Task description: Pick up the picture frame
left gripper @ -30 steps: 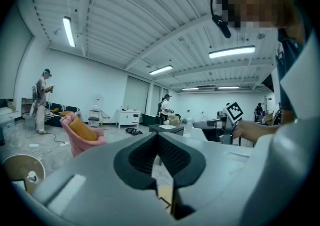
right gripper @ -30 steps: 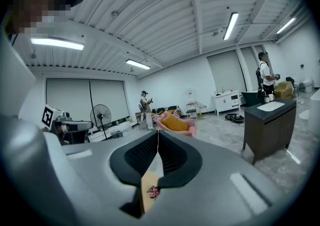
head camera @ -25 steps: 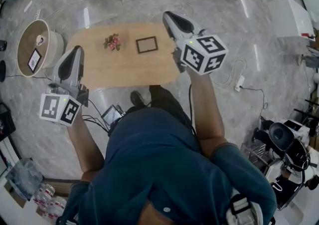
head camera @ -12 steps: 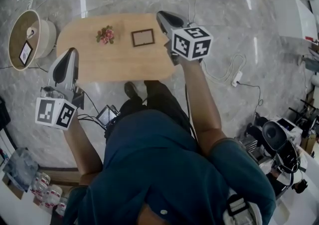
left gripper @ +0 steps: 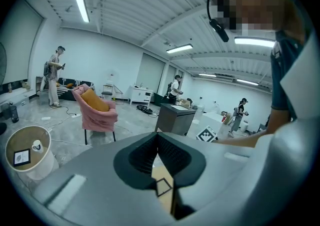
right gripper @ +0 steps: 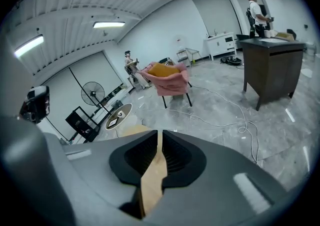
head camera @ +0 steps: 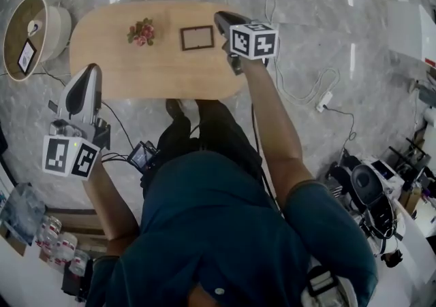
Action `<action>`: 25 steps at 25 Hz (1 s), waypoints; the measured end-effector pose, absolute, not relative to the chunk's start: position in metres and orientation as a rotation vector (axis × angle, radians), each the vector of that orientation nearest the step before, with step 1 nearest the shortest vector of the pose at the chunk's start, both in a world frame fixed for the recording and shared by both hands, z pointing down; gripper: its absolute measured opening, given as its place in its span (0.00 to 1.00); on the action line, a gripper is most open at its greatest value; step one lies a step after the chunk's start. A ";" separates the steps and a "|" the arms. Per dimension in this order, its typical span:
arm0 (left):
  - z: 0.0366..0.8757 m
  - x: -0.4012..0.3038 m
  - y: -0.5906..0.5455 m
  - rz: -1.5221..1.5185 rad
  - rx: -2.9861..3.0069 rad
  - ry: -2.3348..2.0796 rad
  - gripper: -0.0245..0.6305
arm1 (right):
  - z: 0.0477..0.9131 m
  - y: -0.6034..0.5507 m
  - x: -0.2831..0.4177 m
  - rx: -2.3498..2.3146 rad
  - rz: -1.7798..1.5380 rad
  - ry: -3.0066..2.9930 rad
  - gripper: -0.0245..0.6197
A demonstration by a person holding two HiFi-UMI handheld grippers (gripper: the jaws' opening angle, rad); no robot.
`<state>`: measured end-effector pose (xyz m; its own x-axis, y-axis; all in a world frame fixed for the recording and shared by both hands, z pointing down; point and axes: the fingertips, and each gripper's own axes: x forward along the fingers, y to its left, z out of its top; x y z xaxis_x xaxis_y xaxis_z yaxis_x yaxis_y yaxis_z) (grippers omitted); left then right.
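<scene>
The picture frame (head camera: 197, 37), a small dark rectangle, lies flat near the middle of the oval wooden table (head camera: 157, 71). My right gripper (head camera: 219, 18) hovers over the table's right end, just right of the frame, jaws shut and holding nothing. My left gripper (head camera: 92, 69) hangs off the table's front left edge, also shut and holding nothing. In the left gripper view the frame (left gripper: 162, 187) shows through the slit below the left gripper (left gripper: 158, 137). In the right gripper view only the table (right gripper: 152, 180) shows below the right gripper (right gripper: 160, 137).
A pink flower bunch (head camera: 141, 31) lies left of the frame. A round side table (head camera: 27, 33) stands at the far left. A white cable and power strip (head camera: 323, 101) trail on the marble floor to the right. A pink chair (left gripper: 97, 109) and a dark cabinet (left gripper: 175, 118) stand further off.
My right gripper has moved in over the table's right end, closer to the frame. My left gripper has dropped back a little from the table edge. Both stay shut.
</scene>
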<state>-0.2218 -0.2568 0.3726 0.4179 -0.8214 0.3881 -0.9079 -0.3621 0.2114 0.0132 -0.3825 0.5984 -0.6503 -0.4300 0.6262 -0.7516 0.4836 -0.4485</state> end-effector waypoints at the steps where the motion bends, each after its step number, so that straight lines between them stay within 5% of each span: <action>1: 0.377 -0.223 -0.258 0.307 2.278 -1.477 0.03 | 0.610 -0.384 0.014 0.977 1.016 -2.282 0.06; 25: 0.492 -0.225 -0.280 0.367 2.106 -1.406 0.03 | 0.890 -0.377 0.021 0.803 1.209 -1.805 0.20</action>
<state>-0.2248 -0.2796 0.4923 0.4080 -0.7510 0.5192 -0.9090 -0.2807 0.3082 0.0211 -0.3767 0.8901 -0.4764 -0.0694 0.8765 -0.8370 0.3410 -0.4280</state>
